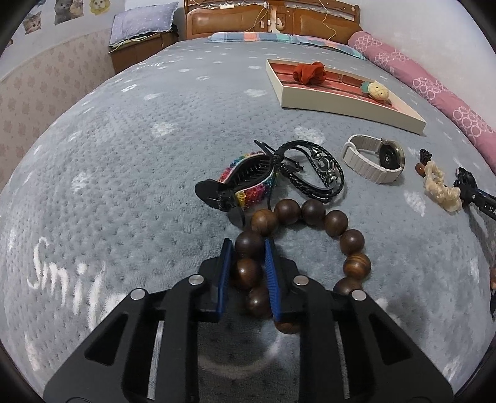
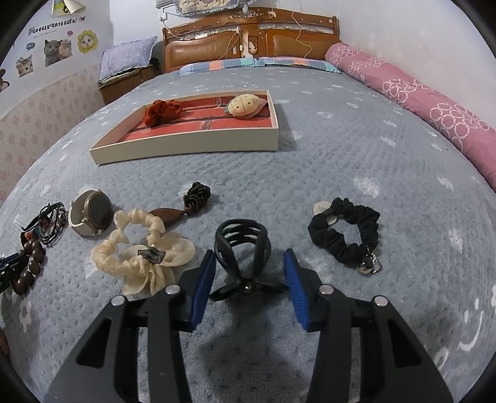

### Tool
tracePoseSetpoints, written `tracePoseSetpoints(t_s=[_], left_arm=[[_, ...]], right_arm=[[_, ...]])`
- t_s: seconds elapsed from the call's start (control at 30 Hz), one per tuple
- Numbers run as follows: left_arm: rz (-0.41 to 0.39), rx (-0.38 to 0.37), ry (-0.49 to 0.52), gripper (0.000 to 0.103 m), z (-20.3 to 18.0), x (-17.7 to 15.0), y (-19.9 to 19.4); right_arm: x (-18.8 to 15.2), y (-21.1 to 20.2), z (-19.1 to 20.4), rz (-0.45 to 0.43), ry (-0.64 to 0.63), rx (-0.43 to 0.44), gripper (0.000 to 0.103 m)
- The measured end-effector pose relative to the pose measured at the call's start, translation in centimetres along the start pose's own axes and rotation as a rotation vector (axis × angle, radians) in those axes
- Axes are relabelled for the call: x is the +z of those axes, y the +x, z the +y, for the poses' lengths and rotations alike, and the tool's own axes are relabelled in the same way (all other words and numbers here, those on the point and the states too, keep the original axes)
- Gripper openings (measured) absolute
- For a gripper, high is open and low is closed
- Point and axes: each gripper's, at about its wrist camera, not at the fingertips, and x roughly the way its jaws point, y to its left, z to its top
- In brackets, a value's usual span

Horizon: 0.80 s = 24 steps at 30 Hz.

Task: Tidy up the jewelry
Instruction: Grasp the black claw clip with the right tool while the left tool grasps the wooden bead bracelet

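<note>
Grey fleece bedspread [image 1: 124,155] with white "Smile" lettering at 8 o'clock; wall sticker [image 2: 52,23] reading "LOVELY CATS CLUB"; left gripper [image 1: 248,245] pinching brown wooden bead bracelet [image 1: 313,212]; right gripper [image 2: 249,257] spread, black plastic claw clip [image 2: 241,248] between its pads, untouched

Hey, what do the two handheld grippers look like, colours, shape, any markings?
Both look alike. The left gripper and the right gripper have matte black angular link arms with triangular cut-outs, joined by round silver pivot pins. The jaws carry flat, ribbed blue pads. No cables, hands or sleeves show. In the left wrist view, white lettering shows on the right gripper's black body at the frame's edge, too cut off to read.
</note>
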Motion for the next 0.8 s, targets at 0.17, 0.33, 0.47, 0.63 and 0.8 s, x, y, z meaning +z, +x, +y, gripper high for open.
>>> tracePoseSetpoints(t_s=[0.17, 0.33, 0.47, 0.63, 0.8], left_arm=[[-0.006, -0.004, -0.002, 0.019, 0.0, 0.0, -0.2], [-0.017, -0.005, -0.008, 0.018, 0.0, -0.2, -0.5], [-0.039, 0.033, 0.022, 0.018, -0.7, -0.5, -0.4], [-0.073, 0.067, 0.047, 0.018, -1.3, -0.6, -0.8], [-0.111, 0.084, 0.061, 0.018, -1.6, -0.4, -1.4]], right_arm=[[0.1, -0.3, 0.2, -0.012, -0.017, -0.004, 0.045], [0.0, -0.3, 0.2, -0.013, -0.019, -0.005, 0.045], [-0.1, -0.3, 0.1, -0.013, -0.014, -0.003, 0.045], [-0.4, -0.4, -0.3, -0.018, 0.001, -0.001, 0.045], [-0.5, -0.9, 0.2, -0.039, -0.028, -0.016, 0.045]])
